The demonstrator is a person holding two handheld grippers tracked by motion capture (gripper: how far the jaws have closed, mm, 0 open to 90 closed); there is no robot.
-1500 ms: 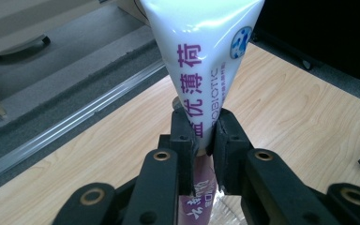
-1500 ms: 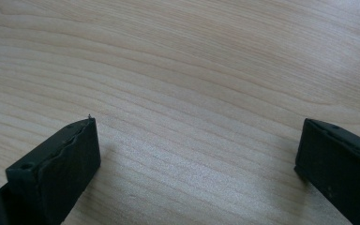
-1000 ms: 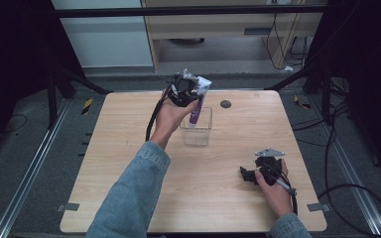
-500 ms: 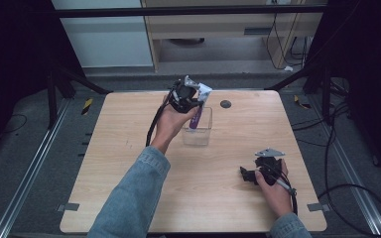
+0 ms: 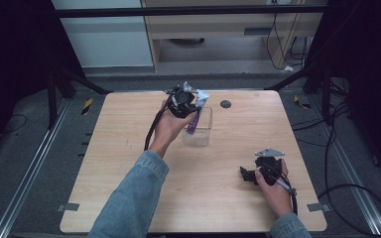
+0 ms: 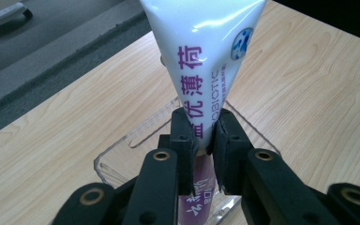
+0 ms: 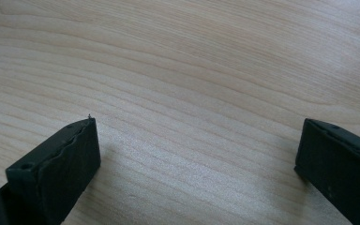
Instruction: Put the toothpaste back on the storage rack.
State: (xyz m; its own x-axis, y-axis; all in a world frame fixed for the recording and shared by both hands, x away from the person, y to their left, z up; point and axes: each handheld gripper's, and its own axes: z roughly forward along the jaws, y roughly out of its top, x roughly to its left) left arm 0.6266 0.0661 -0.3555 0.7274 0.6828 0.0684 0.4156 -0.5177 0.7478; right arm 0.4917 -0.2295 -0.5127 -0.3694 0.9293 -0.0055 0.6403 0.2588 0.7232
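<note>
I am gripping a white and purple tube (image 6: 206,70) with my left gripper (image 6: 201,140), its jaws pinching the tube's narrow middle from both sides, and I am holding it tilted over the clear plastic box (image 5: 198,130) at the far middle of the wooden table (image 5: 129,163), with the tube's purple end reaching down into the box. My right gripper (image 7: 197,154) is lying near the table's near right corner in my right hand (image 5: 274,191), its jaws standing wide apart with nothing but bare wood between them.
</note>
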